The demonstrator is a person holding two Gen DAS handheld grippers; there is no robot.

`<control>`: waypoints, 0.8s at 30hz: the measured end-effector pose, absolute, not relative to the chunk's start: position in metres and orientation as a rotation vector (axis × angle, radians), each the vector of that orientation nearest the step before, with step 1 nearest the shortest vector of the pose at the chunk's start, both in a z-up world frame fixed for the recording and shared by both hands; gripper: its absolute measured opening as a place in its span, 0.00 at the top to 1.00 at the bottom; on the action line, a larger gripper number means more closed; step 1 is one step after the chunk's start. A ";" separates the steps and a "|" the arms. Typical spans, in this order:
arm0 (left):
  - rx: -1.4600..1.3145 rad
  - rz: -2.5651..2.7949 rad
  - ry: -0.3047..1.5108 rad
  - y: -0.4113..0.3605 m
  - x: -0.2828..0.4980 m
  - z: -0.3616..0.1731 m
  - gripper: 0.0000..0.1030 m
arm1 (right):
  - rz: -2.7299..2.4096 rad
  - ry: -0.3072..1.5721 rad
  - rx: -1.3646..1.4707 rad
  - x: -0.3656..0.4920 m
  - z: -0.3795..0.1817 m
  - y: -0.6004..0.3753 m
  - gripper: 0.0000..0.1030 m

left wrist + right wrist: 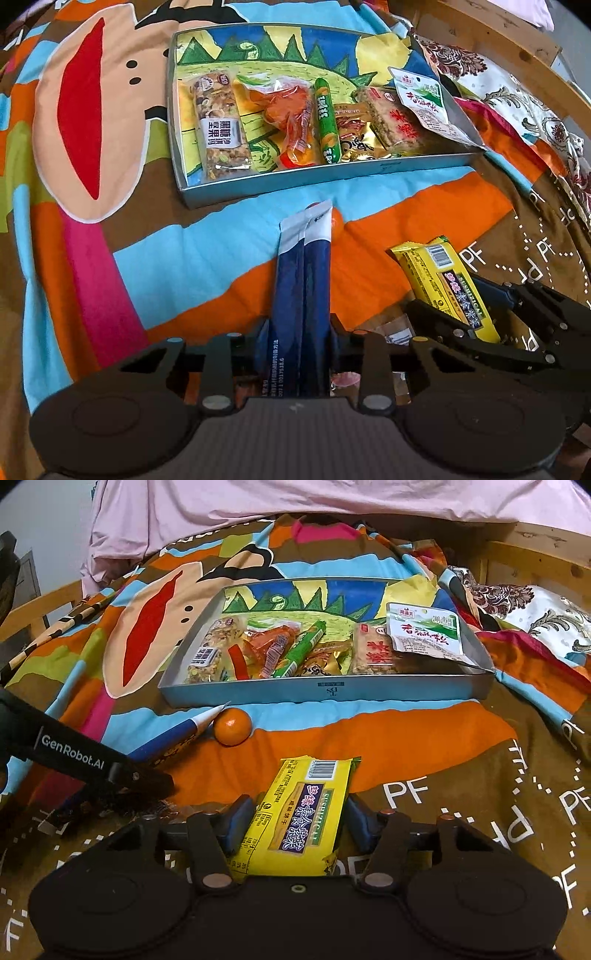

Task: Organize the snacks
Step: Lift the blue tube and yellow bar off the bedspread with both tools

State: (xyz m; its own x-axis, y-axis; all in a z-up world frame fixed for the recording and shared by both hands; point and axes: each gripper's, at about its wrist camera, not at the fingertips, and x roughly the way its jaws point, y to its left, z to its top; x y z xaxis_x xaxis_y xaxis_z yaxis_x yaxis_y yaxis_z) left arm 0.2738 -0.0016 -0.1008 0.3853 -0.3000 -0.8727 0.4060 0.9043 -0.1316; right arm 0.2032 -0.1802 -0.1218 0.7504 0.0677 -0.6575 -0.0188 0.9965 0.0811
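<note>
The left gripper (299,332) is clamped on a long navy-blue packet (301,288) with a white crimped tip; the glossy foil stands lengthwise between the two blue-padded fingers (263,338) and reaches past them toward the tray. Just beyond that tip, on the orange stripe of the soft cartoon-print blanket (424,738), sits a small round tangerine (232,726), its skin smooth and shiny, touching or almost touching the packet's point.

Farther away lies a shallow rectangular tray (325,692) with thin grey walls and a crayon-style drawing on its floor. From left to right along its near side: a clear-wrapped nut bar (219,134), crinkled orange-red sachets (291,110), a green tubular sausage stick (327,122), a gold foil pouch (356,136), a seeded cracker block (393,118) and a flat white-and-green pouch (424,633) leaning on the right wall.

To the right and nearer, the right gripper (293,821) is closed on a yellow plastic biscuit packet (299,816), flat and rectangular, barcode end pointing toward the tray.
</note>
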 end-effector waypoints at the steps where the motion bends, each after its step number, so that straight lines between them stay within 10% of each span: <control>1: 0.103 -0.448 1.085 -0.001 0.273 -0.100 0.67 | 0.047 0.720 0.070 0.202 -0.121 -0.180 0.45; 24: 0.026 -0.477 1.062 0.004 0.268 -0.086 0.69 | 0.038 0.676 0.040 0.198 -0.114 -0.177 0.48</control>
